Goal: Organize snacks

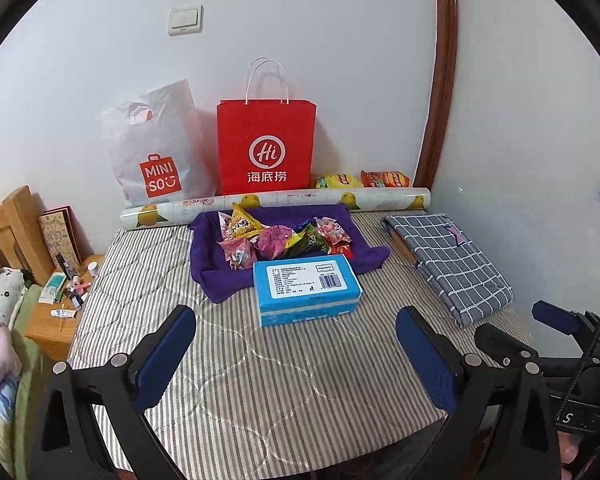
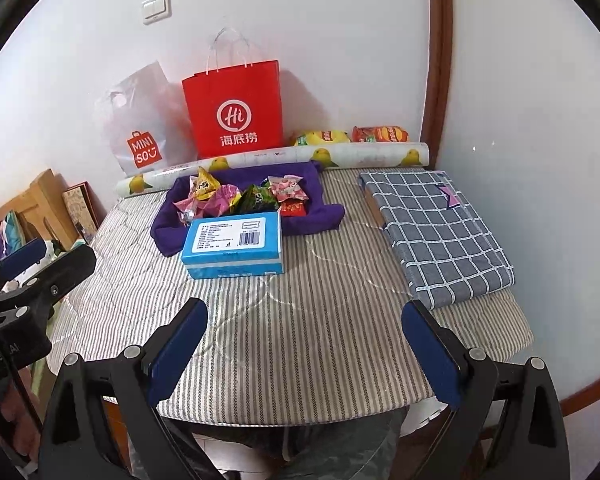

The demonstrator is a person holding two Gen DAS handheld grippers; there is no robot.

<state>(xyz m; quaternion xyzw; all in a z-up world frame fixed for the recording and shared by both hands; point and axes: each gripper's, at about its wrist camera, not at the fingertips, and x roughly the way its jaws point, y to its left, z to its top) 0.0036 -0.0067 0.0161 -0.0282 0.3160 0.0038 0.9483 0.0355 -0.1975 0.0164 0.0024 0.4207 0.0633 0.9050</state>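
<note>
**op:** Left wrist view: my left gripper (image 1: 296, 340) is spread wide with nothing in it, hovering over the striped cover (image 1: 220, 380) near the front edge of the table. The right gripper (image 2: 304, 336) is the same, released and empty, a bit off to the side over the cover.

**reply:** where are the snacks at?

**op:** They're piled on the purple cloth (image 1: 216, 276), which is bunched up at the edges like a shallow tray. I can make out a yellow triangle pack (image 1: 241, 222), a couple of pink packs (image 1: 236, 252), a green one (image 1: 306, 242) and a red one (image 1: 340, 249). A blue box (image 1: 306, 286) sits touching the cloth's front edge, label up, between the cloth and my grippers.

**reply:** anything in the bags?

**op:** Can't tell. The red bag (image 1: 266, 148) stands upright against the wall and I can't see inside. The white bag (image 1: 156, 152) leans beside it, also unreadable. Two chip bags (image 1: 362, 180) lie behind the paper roll (image 1: 276, 202), right of the red bag. A folded check cloth (image 1: 452, 260) lies on the right side of the table.
</note>
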